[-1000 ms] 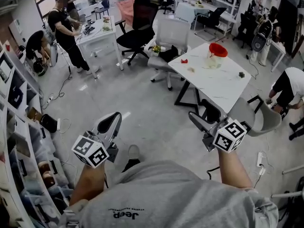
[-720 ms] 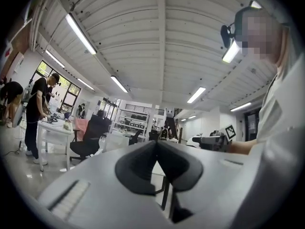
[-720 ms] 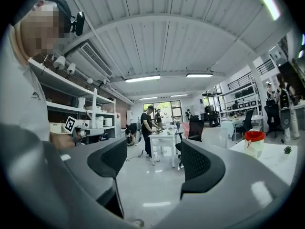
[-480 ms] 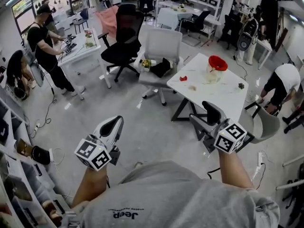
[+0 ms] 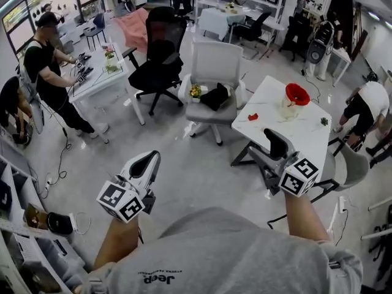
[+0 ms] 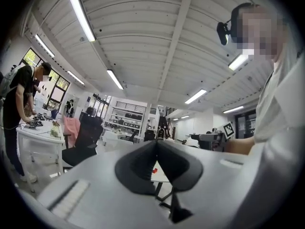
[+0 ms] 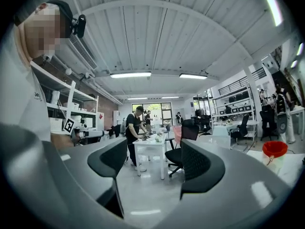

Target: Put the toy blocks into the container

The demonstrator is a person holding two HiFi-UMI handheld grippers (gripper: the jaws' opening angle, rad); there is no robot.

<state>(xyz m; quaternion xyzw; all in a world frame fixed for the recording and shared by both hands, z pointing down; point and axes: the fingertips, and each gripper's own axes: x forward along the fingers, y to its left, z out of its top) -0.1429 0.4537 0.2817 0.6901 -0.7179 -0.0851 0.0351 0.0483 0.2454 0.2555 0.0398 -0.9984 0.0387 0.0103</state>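
Across the room stands a white table (image 5: pixel 283 141). On it are a clear container with a red top (image 5: pixel 296 95), a small red block (image 5: pixel 253 117) and a small green block (image 5: pixel 323 121). Both grippers hang in the air over the grey floor, well short of the table. My left gripper (image 5: pixel 149 158) is shut with nothing in it, its pads meeting at the tip (image 6: pixel 155 143). My right gripper (image 5: pixel 267 147) is open and empty, with floor showing between its pads (image 7: pixel 152 168). The red-topped container (image 7: pixel 274 151) also shows at the right edge of the right gripper view.
A grey chair (image 5: pixel 212 63) holding a black bag stands left of the table, and a black office chair (image 5: pixel 163 45) is behind it. A grey shell chair (image 5: pixel 350 165) is at the table's near right. People work at a white desk (image 5: pixel 101 72) on the left, and shelves line the left wall.
The view has swung and moved forward, so the table and grey chair sit lower and nearer. Both grippers keep the same pose and jaw state.
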